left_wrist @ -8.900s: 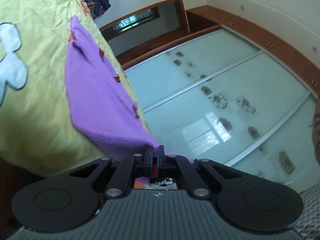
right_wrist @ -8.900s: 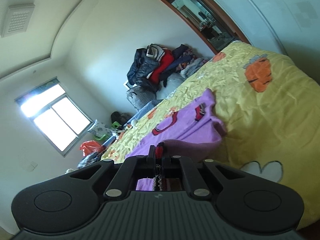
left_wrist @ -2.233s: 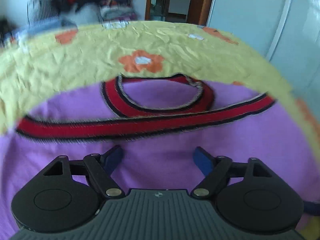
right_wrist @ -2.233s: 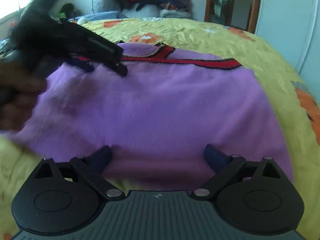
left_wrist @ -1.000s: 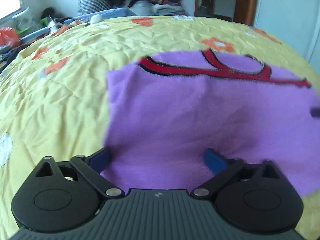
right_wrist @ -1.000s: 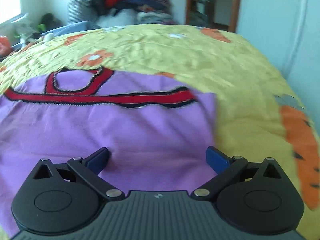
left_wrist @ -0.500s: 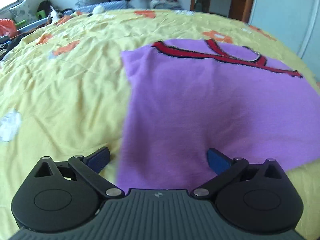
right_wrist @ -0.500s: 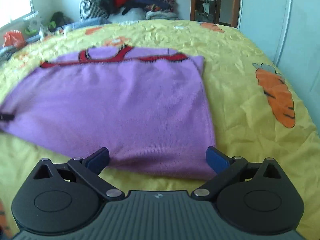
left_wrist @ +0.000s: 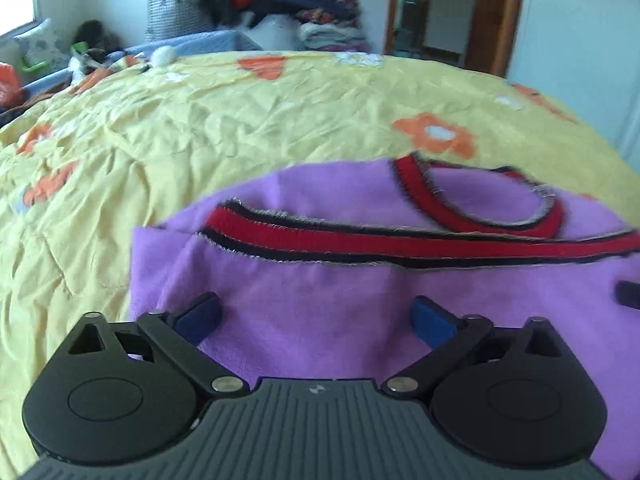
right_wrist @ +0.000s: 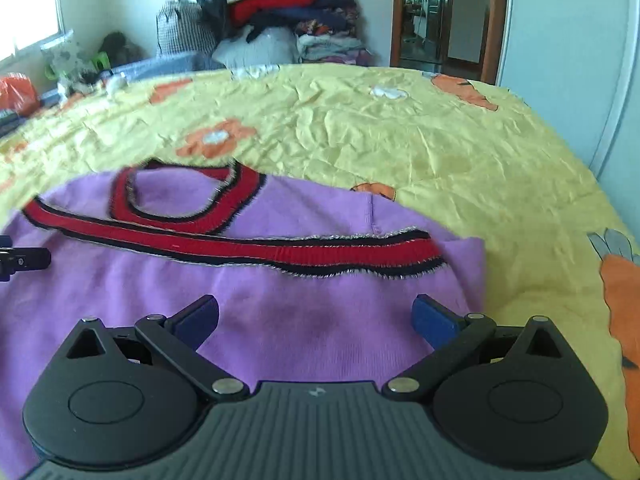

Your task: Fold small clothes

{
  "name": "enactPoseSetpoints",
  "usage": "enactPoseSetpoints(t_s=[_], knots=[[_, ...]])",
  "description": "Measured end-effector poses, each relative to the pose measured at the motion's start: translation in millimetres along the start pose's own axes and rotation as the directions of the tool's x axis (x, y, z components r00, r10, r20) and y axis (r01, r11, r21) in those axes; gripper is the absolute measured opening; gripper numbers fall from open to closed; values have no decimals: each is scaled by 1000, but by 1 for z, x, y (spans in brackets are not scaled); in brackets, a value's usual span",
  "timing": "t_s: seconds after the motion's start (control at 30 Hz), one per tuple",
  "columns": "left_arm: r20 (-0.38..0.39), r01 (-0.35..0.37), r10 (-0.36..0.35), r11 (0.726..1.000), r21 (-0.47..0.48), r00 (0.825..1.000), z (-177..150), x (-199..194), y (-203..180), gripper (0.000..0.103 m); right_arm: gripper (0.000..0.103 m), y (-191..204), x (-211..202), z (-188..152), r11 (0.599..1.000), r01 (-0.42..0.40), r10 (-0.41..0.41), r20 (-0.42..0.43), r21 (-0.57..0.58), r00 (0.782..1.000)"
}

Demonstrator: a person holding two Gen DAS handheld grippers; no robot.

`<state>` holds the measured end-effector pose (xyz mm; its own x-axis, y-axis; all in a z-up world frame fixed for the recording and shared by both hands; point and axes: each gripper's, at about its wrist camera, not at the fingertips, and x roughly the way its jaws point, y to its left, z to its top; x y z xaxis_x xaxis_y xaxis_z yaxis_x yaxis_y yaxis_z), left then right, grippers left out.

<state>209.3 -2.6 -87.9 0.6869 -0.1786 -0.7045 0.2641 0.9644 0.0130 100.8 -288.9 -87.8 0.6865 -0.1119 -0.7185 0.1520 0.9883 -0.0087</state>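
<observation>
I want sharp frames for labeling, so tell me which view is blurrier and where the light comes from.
Left wrist view: the sweater trim and the bedspread are smeared by motion, and the fisheye bows the bed. Right wrist view: slightly crisper, though the trim is still soft; daylight enters from the window at upper left, blown out white.

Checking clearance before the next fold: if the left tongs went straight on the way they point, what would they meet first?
Most likely the purple sweater itself, short of its red trim. The left tongs are opening with nothing between them; depth is hard to judge.
</observation>
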Motion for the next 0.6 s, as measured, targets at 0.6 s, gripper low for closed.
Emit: enactPoseSetpoints(t_s=[0.6], knots=[[-22,-7,6,1000,-30,1000,0,-2,13,103,103,3,-17,-22,999,40,-40,-10,28,999]])
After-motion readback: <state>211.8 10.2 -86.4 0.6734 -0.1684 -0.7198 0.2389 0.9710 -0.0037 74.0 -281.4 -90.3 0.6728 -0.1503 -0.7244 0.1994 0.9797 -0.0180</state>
